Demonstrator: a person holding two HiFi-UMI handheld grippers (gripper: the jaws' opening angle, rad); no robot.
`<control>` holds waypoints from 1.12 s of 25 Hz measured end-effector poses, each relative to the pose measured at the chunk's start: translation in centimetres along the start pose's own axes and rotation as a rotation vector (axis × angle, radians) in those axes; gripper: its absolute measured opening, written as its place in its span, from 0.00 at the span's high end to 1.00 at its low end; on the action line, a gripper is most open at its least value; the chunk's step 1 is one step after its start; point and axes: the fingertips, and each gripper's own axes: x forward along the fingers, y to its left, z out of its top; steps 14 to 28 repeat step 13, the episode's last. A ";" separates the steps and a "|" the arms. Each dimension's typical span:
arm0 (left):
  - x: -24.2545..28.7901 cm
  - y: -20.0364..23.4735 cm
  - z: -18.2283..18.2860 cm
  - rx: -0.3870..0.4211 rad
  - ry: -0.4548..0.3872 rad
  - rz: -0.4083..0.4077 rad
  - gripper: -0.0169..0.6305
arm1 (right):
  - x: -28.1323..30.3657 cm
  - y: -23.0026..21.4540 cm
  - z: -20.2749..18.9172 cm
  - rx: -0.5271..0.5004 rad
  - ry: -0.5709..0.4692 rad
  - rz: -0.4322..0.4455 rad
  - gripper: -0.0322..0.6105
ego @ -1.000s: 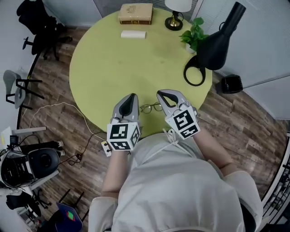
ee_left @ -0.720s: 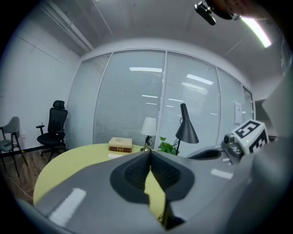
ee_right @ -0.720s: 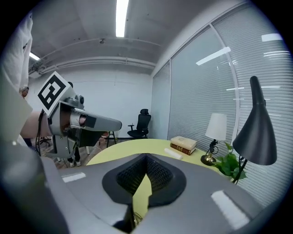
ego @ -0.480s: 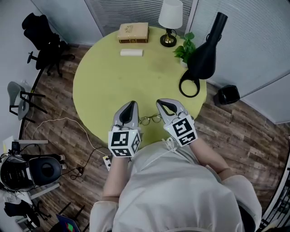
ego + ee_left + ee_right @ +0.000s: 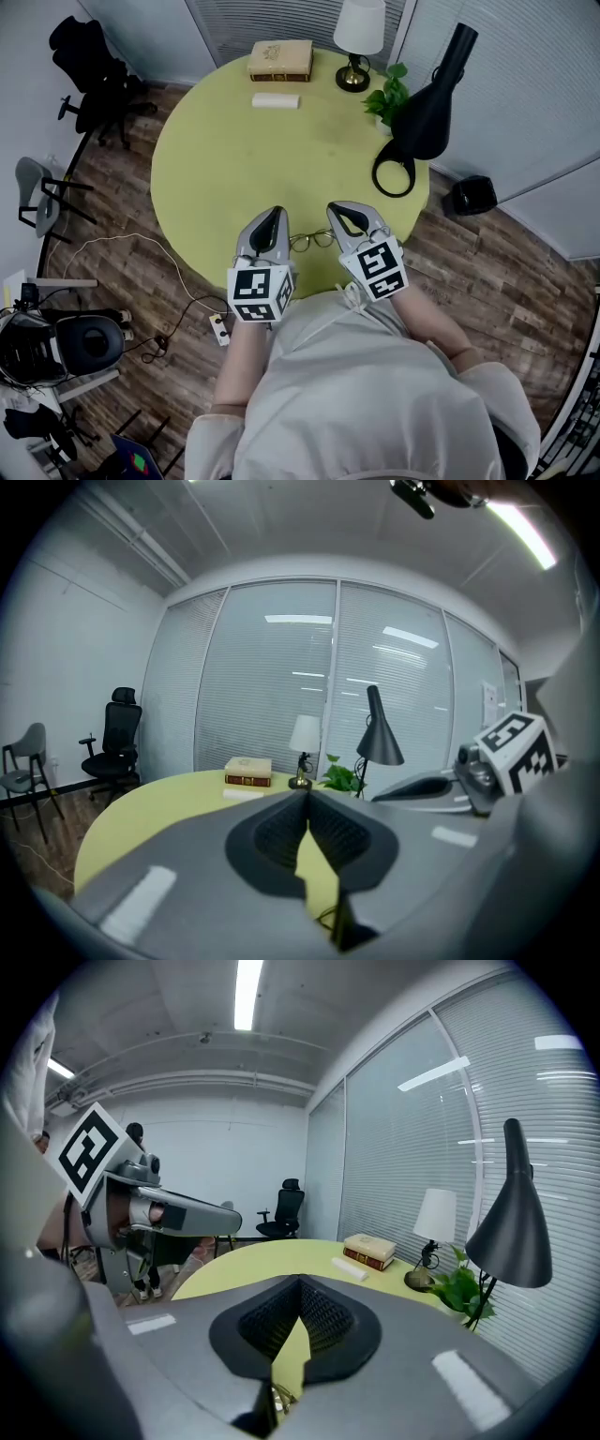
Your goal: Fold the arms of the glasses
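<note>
Thin wire-rimmed glasses [image 5: 314,240] lie on the round yellow-green table [image 5: 244,159], close to its near edge, with their arms spread. My left gripper [image 5: 274,214] hovers just left of them and my right gripper [image 5: 334,208] just right of them. Both are shut, fingertips meeting, with nothing between them. In the left gripper view the shut left gripper [image 5: 307,794] points across the table, and a sliver of the glasses [image 5: 328,917] shows below its pads. In the right gripper view the shut right gripper [image 5: 300,1282] points the same way, with a bit of the glasses [image 5: 279,1394] under it.
At the table's far side are a book [image 5: 280,58], a white box [image 5: 275,100], a small white-shaded lamp [image 5: 357,37], a potted plant [image 5: 392,91] and a black desk lamp [image 5: 422,108]. Chairs [image 5: 89,70] and cables [image 5: 112,246] are on the wooden floor to the left.
Both grippers have lifted slightly beside the glasses and stay shut. The glasses lie where they were. The head camera has shifted a little.
</note>
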 end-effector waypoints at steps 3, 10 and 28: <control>0.1 0.1 -0.6 0.004 0.019 0.002 0.96 | 0.1 0.0 -0.3 0.010 0.015 -0.008 0.95; 0.0 -0.2 -0.7 -0.013 0.001 -0.016 0.96 | 0.1 0.2 -0.6 0.012 0.015 -0.006 0.95; 0.0 0.0 -0.4 -0.019 -0.015 -0.022 0.96 | 0.3 0.1 -0.3 0.015 0.005 -0.004 0.95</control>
